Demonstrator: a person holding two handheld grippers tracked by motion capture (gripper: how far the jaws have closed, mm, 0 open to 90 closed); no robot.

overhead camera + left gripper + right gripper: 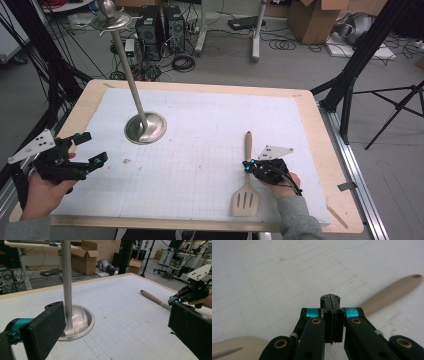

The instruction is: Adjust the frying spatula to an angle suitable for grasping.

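On the counter (320,150), covered by a white gridded mat (200,150), we are working with a pair of black tongs in each hand. Our right tongs (246,165) are pressed fully together with nothing between the pads, as the right gripper view is showing plainly (331,300), and they are hovering just above the handle of the pale wooden slotted spatula (246,185), about midway along it. That spatula is lying flat near the counter's front edge, right of centre, with its slotted blade towards us and its rounded handle end pointing away; in the right gripper view the handle (392,291) is running off to the upper right and the blade is showing at the lower left corner.

Our left tongs (95,150) are standing wide apart and gripping nothing, held near the counter's left edge, well apart from the spatula. Ahead of them, the shiny metal stand with a round domed base and a tall leaning pole (145,127) is sitting on the mat, left of centre.
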